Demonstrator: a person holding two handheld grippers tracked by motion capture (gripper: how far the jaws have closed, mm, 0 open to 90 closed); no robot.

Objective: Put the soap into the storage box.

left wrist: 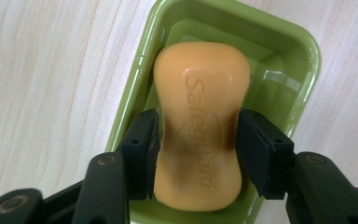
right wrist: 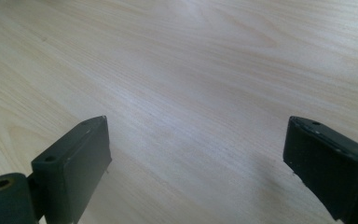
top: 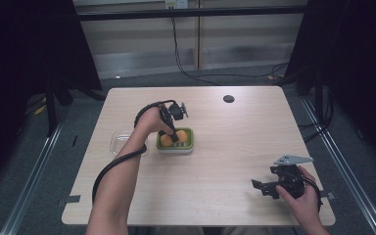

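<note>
Two claws: left claw [left wrist: 198,144] clamps the soap bar [left wrist: 199,135] at its waist inside the green dish [left wrist: 303,60]; right claw [right wrist: 196,172] gapes empty over the counter [right wrist: 177,70]. Next move, likely: lift or release.

Left arm: reaching forward from the near edge toward the middle of the counter [top: 235,147].
Left hand-held gripper [left wrist: 198,140]: pointing down, jaws pressing both sides of the soap bar [left wrist: 200,121].
Right hand [top: 301,200]: resting near the right corner.
Right hand-held gripper [right wrist: 196,158]: jaws standing wide apart, gripping nothing.
</note>
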